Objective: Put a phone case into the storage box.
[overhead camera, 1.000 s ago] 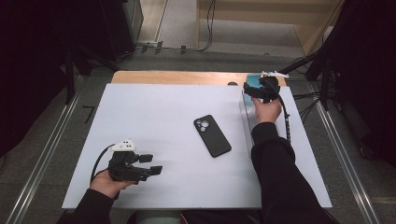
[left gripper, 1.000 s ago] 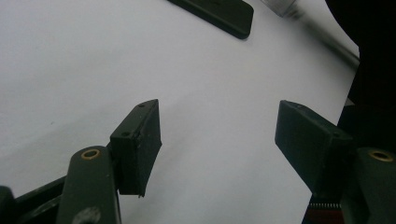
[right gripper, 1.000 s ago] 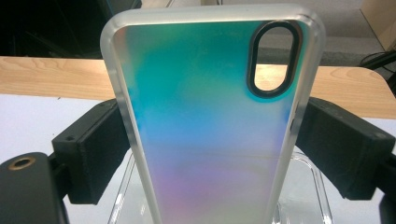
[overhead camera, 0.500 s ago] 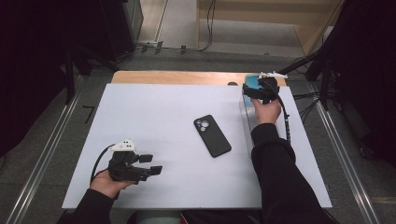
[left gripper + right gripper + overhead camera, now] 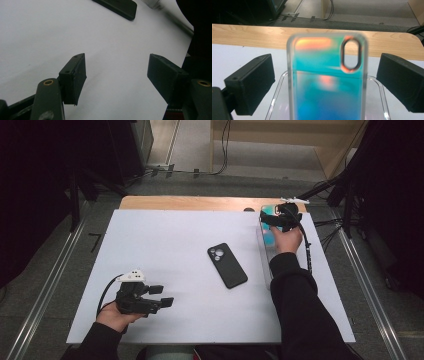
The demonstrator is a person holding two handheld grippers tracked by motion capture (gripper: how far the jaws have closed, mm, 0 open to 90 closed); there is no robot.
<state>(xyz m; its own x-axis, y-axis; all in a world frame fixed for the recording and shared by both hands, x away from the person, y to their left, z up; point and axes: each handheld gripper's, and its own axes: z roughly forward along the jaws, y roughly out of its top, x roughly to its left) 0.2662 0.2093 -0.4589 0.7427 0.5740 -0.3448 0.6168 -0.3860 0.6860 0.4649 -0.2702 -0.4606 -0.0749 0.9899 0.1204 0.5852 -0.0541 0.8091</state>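
Claws wide, case loose between the right pair

Right gripper (image 5: 325,82) of mine sits at the far right corner of the table, and its jaws have just been opening: the two black pads stand well clear on either side of an iridescent phone case (image 5: 327,80), neither one pressing on it. In the right gripper view that case stands between them, teal and blue with an orange sheen near the top and an oval camera cut-out at its upper right. Behind and under it lies a clear tray (image 5: 378,86), its rounded rim showing on both sides of the case. In the high view my right gripper (image 5: 280,219) sits over the far end of that clear tray (image 5: 264,257), which runs along the right side of the white table (image 5: 165,240), and the teal of the phone case (image 5: 268,237) shows beside my hand.

Left gripper (image 5: 162,296) of mine rests near the front left of the table, jaws spread wide with nothing between them; the left gripper view shows bare white surface in the gap (image 5: 116,80). A black phone (image 5: 227,265) lies camera side up near the middle of the table, well apart from both grippers, and its edge shows at the top of the left gripper view (image 5: 117,6)
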